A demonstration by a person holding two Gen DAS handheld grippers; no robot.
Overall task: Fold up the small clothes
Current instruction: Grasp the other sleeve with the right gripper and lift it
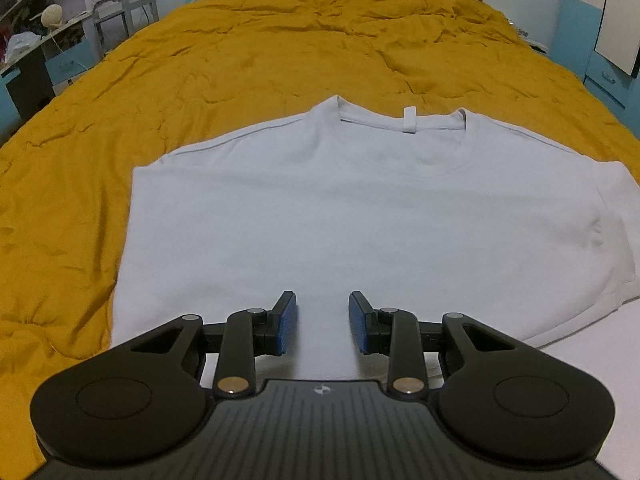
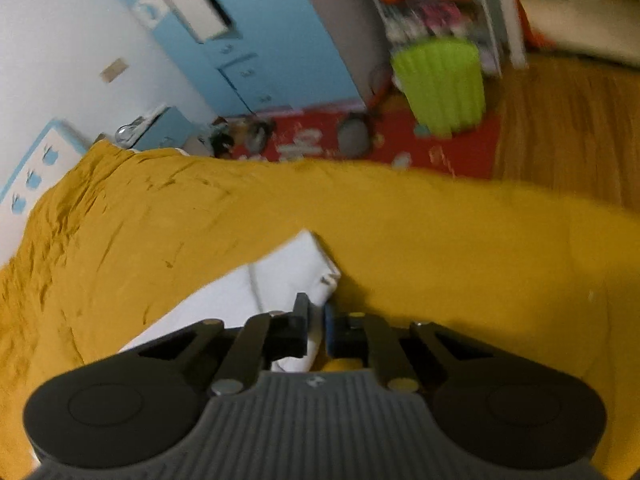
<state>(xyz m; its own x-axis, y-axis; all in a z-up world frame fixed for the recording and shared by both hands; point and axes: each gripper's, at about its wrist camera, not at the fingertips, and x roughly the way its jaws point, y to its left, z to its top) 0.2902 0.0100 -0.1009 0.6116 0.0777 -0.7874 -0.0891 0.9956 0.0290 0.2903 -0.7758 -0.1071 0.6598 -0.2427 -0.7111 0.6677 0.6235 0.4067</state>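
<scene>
A white shirt [image 1: 360,208] lies flat on a mustard bedspread [image 1: 240,52]. The left gripper [image 1: 322,322] hovers over it, jaws apart and empty. The right gripper [image 2: 316,330] pinches the shirt's edge [image 2: 296,276].

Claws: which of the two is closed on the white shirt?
The right claw, pinching the white shirt at its edge. The left claw hangs open above it, gripping nothing.

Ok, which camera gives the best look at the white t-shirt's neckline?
The left wrist view. There the white t-shirt lies flat on the yellow bedspread, with its collar and loop tag in plain sight beyond the open left gripper. The right wrist view is blurred and shows only a sleeve edge pinched in the right gripper, no neckline.
</scene>
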